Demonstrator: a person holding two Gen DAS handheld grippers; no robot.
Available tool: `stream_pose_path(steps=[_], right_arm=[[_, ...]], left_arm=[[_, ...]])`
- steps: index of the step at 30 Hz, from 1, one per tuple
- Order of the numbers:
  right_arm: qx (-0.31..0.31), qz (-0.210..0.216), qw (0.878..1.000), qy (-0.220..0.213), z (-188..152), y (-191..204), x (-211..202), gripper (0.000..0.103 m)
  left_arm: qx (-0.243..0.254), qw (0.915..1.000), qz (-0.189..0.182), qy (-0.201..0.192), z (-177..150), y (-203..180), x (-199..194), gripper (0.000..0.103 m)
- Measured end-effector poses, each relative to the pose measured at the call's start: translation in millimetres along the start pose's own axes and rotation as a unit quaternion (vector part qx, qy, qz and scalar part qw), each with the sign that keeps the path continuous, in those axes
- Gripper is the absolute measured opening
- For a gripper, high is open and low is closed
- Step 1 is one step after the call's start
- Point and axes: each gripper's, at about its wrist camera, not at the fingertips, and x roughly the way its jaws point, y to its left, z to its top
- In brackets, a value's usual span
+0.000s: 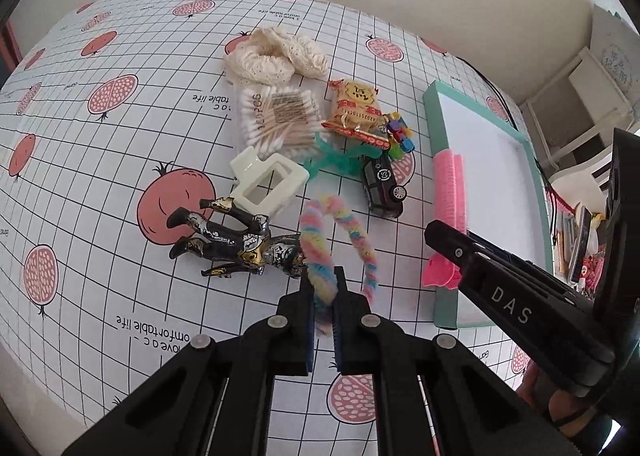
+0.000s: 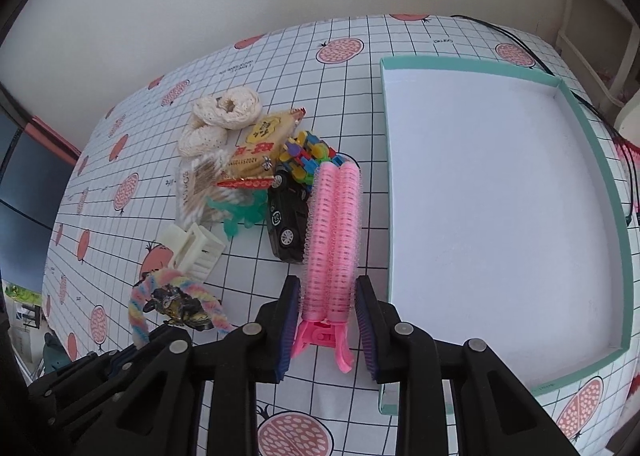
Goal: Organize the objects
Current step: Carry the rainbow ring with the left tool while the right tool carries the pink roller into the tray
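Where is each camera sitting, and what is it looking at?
Left wrist: rides the left tool, looking along it at the rainbow fuzzy stick it pinches; the right tool shows too.
Right wrist: rides the right tool, looking at the pink hair roller clip between its open fingers.
Both show the toy car and teal box.

Table (image 2: 420,40) covered by grid cloth with pomegranate print. Lying on it: teal-rimmed tray (image 2: 592,144), toy car (image 2: 286,224), white hair claw (image 1: 266,182), cotton swabs (image 1: 276,122), cream scrunchie (image 1: 276,54), action figure (image 1: 236,242).
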Motion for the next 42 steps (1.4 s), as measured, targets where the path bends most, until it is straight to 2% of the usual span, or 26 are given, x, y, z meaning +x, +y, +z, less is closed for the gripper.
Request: stream_pose_path(steps=[2,5,13,18,22,31,42], right_arm=[[-0.002,-0.001,1.000,-0.005,-2,-1,-7,0.030],[-0.003,0.004,1.000,-0.010,-11,-18,-30,0.030],[0.014,0.009,0.999,-0.028,-3,-26,-35,0.030],[0.040,0.001,0.998,-0.043,2,-57,-46,0.030],[0.063,-0.009,0.997,-0.052,6,-86,-53,0.030],[0.103,-0.037,0.991,-0.071,13,-143,-63,0.030],[0.099,-0.059,0.991,-0.070,38,-165,-47,0.030]], left_arm=[[-0.002,1.0000,-0.004,-0.007,16,-24,22,0.007],[-0.005,0.9998,-0.010,-0.016,9,-31,16,0.007],[0.006,0.9985,-0.027,-0.048,23,-46,21,0.007],[0.022,0.9959,-0.053,-0.069,28,-65,22,0.007],[0.054,0.9922,-0.070,-0.088,30,-89,21,0.007],[0.075,0.9853,-0.123,-0.092,40,-134,36,0.007],[0.114,0.9834,-0.112,-0.087,72,-183,77,0.007]])
